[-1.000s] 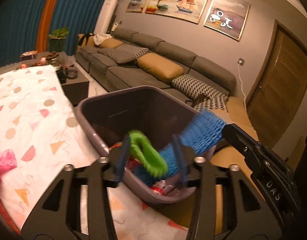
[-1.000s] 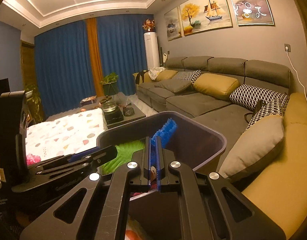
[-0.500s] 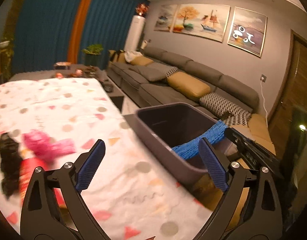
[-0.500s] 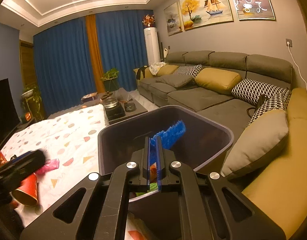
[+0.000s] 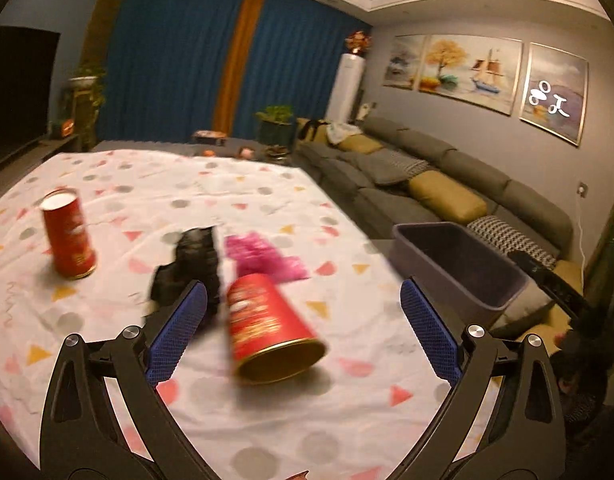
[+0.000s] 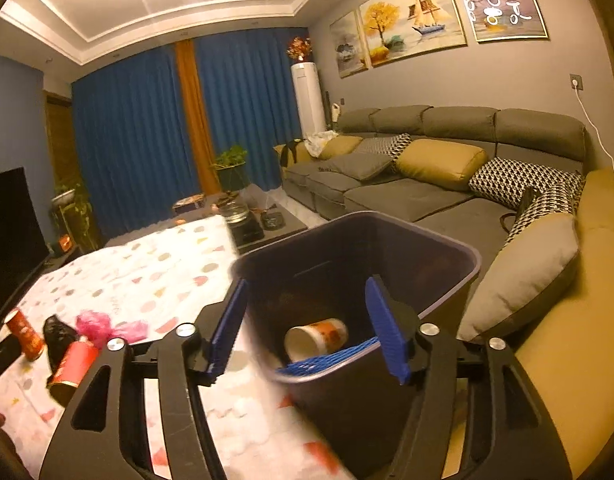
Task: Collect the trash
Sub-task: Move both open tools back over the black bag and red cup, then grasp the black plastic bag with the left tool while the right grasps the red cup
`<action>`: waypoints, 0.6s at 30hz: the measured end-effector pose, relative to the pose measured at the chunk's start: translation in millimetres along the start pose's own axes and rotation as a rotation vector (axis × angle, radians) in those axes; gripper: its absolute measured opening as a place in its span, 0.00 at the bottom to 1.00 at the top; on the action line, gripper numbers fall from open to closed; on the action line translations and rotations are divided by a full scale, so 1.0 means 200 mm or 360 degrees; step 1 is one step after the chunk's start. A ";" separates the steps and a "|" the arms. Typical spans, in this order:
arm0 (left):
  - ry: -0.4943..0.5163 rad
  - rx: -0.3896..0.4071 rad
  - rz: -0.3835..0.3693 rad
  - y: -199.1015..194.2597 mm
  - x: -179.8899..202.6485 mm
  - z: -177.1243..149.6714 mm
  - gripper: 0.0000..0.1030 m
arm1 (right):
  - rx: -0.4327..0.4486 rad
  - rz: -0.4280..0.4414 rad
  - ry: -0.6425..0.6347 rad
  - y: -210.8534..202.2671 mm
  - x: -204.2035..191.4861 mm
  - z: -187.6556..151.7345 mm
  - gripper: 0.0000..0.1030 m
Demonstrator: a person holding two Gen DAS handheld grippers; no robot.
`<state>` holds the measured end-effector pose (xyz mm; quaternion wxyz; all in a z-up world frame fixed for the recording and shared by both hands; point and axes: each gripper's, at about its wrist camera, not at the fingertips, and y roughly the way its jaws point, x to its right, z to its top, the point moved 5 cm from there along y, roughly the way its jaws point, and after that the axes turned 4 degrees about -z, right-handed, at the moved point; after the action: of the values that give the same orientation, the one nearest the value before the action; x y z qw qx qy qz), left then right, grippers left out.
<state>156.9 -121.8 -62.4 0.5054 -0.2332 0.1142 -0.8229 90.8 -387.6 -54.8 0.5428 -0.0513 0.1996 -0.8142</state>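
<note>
Left gripper (image 5: 303, 320) gapes over a tipped red can (image 5: 273, 330) — right gripper (image 6: 307, 328), seemingly empty, above the bin (image 6: 447, 252).

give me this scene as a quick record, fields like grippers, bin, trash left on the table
left gripper: open, empty, over the table
right gripper: open, empty, over the bin
bin: dark, at the table edge by the sofa
in bin: paper cup on its side, blue mesh over the near rim
upright can: red, standing
tipped can: red, lying between the left gripper's fingers, not gripped
black bag: crumpled, beside the tipped can
pink bag: behind the tipped can
table: white cloth with coloured shapes
</note>
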 end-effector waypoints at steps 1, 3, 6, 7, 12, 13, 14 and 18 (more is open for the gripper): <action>-0.0007 -0.0006 0.0020 -0.01 -0.03 0.00 0.93 | -0.0001 0.0014 -0.0011 -0.02 -0.03 -0.02 0.67; -0.0013 -0.0004 0.0055 -0.04 -0.08 -0.01 0.93 | -0.0011 0.0042 -0.0047 -0.05 -0.10 -0.05 0.71; -0.0031 -0.0003 0.0124 -0.09 -0.16 -0.02 0.93 | -0.0030 0.0087 -0.0099 -0.09 -0.21 -0.10 0.74; -0.0042 -0.0006 0.0146 -0.11 -0.19 -0.02 0.93 | -0.0039 0.0106 -0.0117 -0.10 -0.24 -0.12 0.75; -0.0105 -0.0005 0.0237 -0.19 -0.33 -0.03 0.93 | -0.0084 0.0190 -0.0232 -0.14 -0.43 -0.19 0.75; -0.0115 0.0000 0.0252 -0.20 -0.35 -0.02 0.93 | -0.0091 0.0201 -0.0253 -0.14 -0.46 -0.21 0.75; -0.0124 0.0003 0.0262 -0.21 -0.37 -0.02 0.93 | -0.0102 0.0220 -0.0280 -0.14 -0.50 -0.22 0.75; -0.0148 0.0027 0.0307 -0.28 -0.45 -0.02 0.93 | -0.0145 0.0269 -0.0351 -0.14 -0.62 -0.29 0.75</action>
<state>145.0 -17.2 -66.1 0.5888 -0.2549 0.1055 -0.7597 99.1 -251.0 -80.5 0.6252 -0.1480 0.1792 -0.7451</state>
